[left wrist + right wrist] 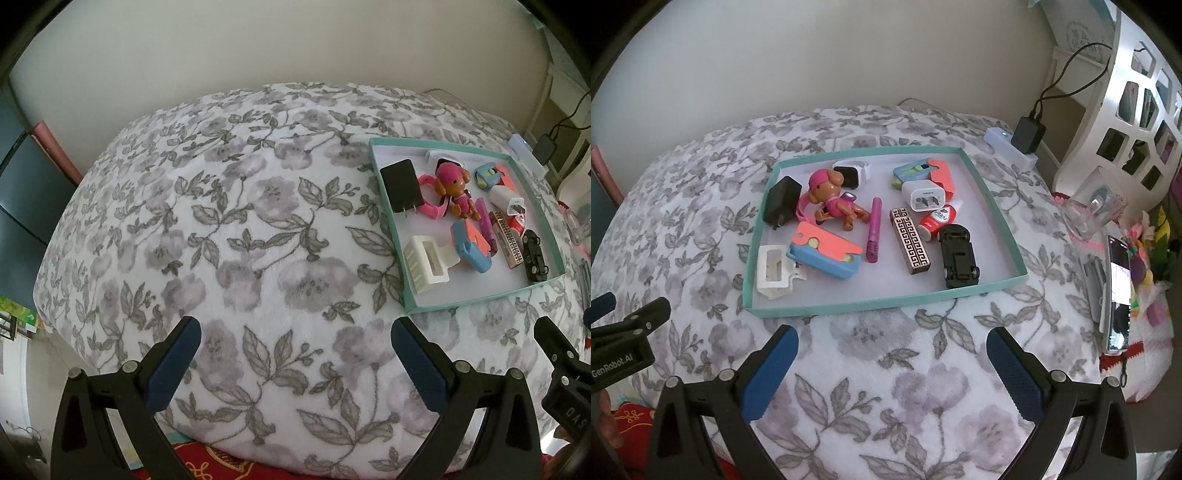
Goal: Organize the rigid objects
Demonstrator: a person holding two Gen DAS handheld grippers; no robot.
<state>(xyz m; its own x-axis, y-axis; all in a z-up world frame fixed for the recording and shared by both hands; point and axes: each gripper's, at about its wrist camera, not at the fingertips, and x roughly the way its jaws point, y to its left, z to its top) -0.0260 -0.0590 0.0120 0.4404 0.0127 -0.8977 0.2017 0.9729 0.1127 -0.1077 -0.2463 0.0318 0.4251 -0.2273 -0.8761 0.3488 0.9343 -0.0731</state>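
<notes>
Surface: a bed [886,369] under a grey floral blanket carries everything; it is soft, so I judge the tray gives the small things a flat floor.
Tray: the teal-rimmed tray [1004,221] lies at 12 o'clock from the right tool and at 2 o'clock from the left one.
Contents, left half: black charger [781,201] at 9 o'clock, white clip [772,275] at 7 o'clock, pink dog figure [831,197] near the middle, a coral-and-blue toy [823,254] just below it.
Contents, right half: magenta tube [873,230], patterned gold bar [910,240] and black toy car [958,254] lie roughly side by side; the white plug [923,194] and a red-and-white bottle [936,219] sit at 1 o'clock, touching.
Left tool: left tool [295,362] spread wide, holding nothing, low over bare blanket.
Right tool: right tool [892,369] spread wide too, empty, aimed at the tray's near rim.
Outside the tray: a phone [1119,295] and a clear cup [1095,214] rest at 3 o'clock, well apart from the tray.
Judgement: every small rigid piece already sits inside the rim, so the gathering looks close to done or not begun.
</notes>
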